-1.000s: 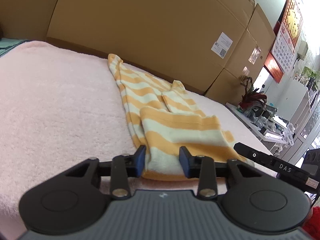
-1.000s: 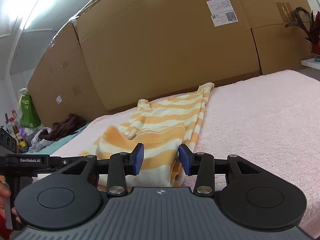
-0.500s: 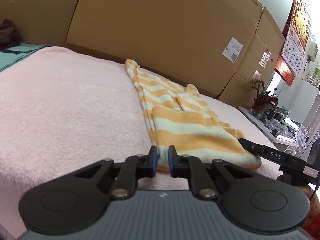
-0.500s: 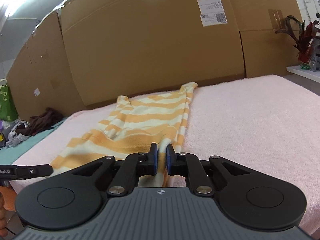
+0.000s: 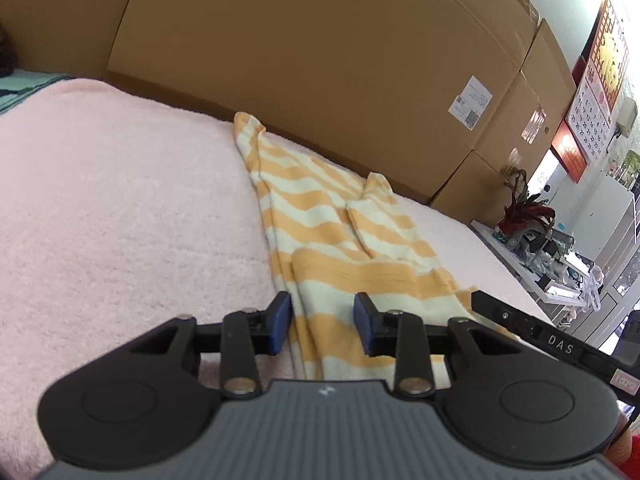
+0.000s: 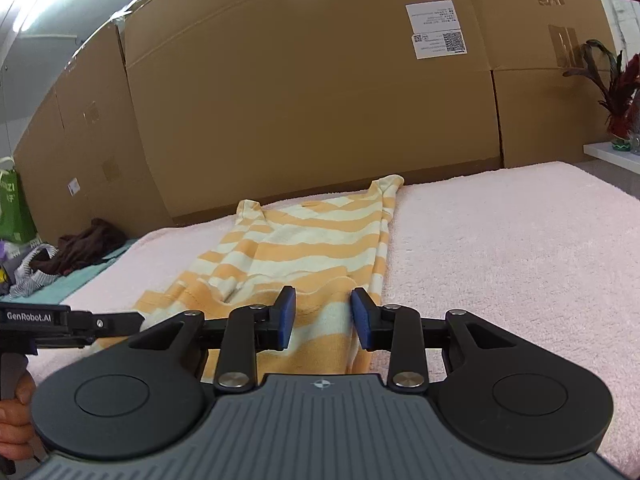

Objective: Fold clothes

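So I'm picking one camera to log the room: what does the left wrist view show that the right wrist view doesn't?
Only the left wrist view shows the wall calendar and the cluttered white shelf. Only the right wrist view shows the dark clothes pile and green bag. Both show the striped garment on the pink blanket, the cardboard boxes, the red plant, and an open claw: left claw, right claw.

One striped garment (image 5: 340, 236) at 12 o'clock; one pink towel-covered surface (image 5: 120, 208); two grippers (image 5: 323, 322) (image 6: 323, 318); several cardboard boxes (image 6: 304, 92) behind; one red-leaved plant (image 5: 524, 208) at 3 o'clock; one wall calendar (image 5: 598, 92).
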The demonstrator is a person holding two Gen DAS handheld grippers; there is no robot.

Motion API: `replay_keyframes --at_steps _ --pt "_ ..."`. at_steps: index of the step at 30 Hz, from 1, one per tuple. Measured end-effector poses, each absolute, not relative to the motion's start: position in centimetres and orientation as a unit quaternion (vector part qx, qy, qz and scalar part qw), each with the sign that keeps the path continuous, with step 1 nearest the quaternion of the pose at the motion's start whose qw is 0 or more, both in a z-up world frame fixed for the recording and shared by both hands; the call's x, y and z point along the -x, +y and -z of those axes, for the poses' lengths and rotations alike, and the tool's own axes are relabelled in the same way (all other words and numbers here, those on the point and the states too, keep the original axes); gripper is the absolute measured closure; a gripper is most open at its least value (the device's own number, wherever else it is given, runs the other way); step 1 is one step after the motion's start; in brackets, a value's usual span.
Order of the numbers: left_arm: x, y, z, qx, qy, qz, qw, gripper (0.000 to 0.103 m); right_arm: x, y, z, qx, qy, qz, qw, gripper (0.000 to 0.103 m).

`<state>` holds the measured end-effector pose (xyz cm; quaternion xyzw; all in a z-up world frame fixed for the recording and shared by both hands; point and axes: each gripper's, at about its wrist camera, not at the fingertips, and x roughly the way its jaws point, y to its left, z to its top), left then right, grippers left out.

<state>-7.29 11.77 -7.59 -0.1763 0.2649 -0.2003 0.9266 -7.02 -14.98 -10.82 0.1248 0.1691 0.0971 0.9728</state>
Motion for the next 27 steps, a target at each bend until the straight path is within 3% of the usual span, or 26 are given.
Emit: replay_keyframes --at_steps 1,3,7,13,15,16,18,21,24,25,27 --pt "7.3 11.7 7.6 0.175 0.264 0.193 0.928 0.085 6.9 -14.9 10.7 -0.119 0.171 -0.095 0.973 0.073" --pt "7.7 11.5 7.6 0.172 0.261 0.175 0.934 0.086 6.7 -14.9 10.4 -0.114 0.171 -0.079 0.975 0.089" --pt "9.4 10.6 7.7 0.138 0.242 0.144 0.950 0.088 6.1 -15.6 10.7 -0.125 0.185 -0.066 0.972 0.089" --pt "9.0 11.3 7.7 0.152 0.250 0.146 0.945 0.086 6.4 -16.0 11.1 -0.128 0.182 -0.053 0.973 0.087" --pt "8.9 11.9 7.2 0.161 0.246 0.150 0.944 0.085 6.5 -16.5 11.0 -0.143 0.185 -0.051 0.971 0.078" --pt "8.9 12.2 6.8 0.165 0.238 0.150 0.945 0.092 6.9 -16.7 10.7 -0.151 0.176 -0.049 0.971 0.074" --pt "9.0 12.7 5.6 0.172 0.213 0.162 0.948 0.092 8.0 -16.6 9.8 -0.156 0.140 -0.070 0.975 0.071" --pt "8.6 11.7 4.2 0.168 0.204 0.212 0.941 0.086 8.5 -15.2 8.8 -0.148 0.130 -0.143 0.970 0.072" --pt "7.8 9.0 4.6 0.145 0.222 0.251 0.931 0.084 7.9 -12.5 8.9 -0.122 0.153 -0.179 0.964 0.080" --pt "7.4 8.1 5.1 0.131 0.231 0.251 0.931 0.072 7.5 -11.7 9.2 -0.105 0.164 -0.174 0.965 0.081" --pt "6.5 6.9 6.4 0.109 0.253 0.231 0.933 0.072 6.8 -10.8 9.8 -0.085 0.184 -0.159 0.966 0.084"
